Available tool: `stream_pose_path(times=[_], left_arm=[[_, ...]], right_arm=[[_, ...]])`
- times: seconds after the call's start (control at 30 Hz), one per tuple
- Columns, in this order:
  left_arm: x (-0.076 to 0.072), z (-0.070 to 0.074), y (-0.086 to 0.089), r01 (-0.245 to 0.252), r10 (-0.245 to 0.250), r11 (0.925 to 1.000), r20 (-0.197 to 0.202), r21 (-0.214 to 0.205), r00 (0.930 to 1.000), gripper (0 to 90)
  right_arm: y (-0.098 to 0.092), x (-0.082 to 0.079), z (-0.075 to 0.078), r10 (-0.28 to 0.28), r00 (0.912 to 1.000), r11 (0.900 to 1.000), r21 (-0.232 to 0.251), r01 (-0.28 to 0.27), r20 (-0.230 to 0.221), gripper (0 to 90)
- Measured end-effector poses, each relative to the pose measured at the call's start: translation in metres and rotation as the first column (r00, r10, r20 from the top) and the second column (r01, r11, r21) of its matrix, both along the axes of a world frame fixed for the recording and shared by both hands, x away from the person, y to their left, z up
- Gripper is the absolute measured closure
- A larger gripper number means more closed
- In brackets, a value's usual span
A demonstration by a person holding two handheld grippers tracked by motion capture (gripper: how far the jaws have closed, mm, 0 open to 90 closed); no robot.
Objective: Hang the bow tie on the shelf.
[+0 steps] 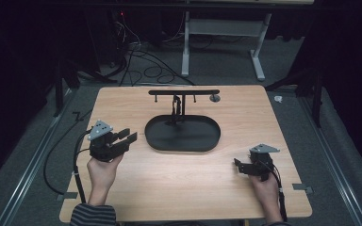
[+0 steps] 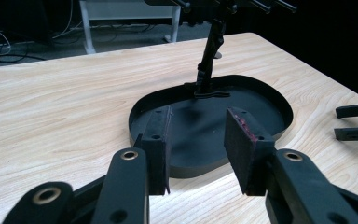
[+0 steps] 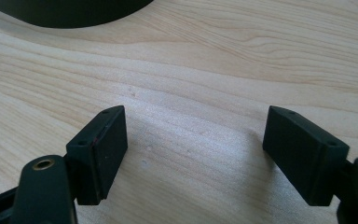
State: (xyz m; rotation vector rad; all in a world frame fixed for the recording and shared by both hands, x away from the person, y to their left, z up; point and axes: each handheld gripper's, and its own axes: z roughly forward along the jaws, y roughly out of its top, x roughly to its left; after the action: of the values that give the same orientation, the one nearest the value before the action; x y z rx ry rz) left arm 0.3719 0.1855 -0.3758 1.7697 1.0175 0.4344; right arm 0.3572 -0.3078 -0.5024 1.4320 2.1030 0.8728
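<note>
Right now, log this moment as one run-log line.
left claw: open, empty, beside tray | right claw: open, empty, low over table | tray: empty, stand upright at its back

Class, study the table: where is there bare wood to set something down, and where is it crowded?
Bare wood lies between the left tongs and right tongs, nearer than the black tray, and at both far corners. The middle is crowded by the tray and its stand.

A light wooden bench (image 1: 188, 183) carries a black oval tray (image 1: 202, 141) with an upright T-shaped stand (image 1: 184, 92) at its far edge.
</note>
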Motion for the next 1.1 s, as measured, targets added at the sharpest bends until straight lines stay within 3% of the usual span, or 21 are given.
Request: stream_pose_path(times=[0.33,1.1], left_arm=[[-0.008,-0.004,0.005,-0.011,0.011,0.9999,-0.002,-0.008,0.9999,61.3],[-0.018,-0.026,0.010,-0.039,0.038,0.9991,-0.047,-0.016,0.9982,60.1]], right_arm=[[0.000,0.000,0.000,0.001,1.0000,1.0000,-0.001,-0.001,0.000,22.9],[0.000,0.000,0.000,0.001,1.0000,1.0000,-0.001,-0.001,0.000,22.9]])
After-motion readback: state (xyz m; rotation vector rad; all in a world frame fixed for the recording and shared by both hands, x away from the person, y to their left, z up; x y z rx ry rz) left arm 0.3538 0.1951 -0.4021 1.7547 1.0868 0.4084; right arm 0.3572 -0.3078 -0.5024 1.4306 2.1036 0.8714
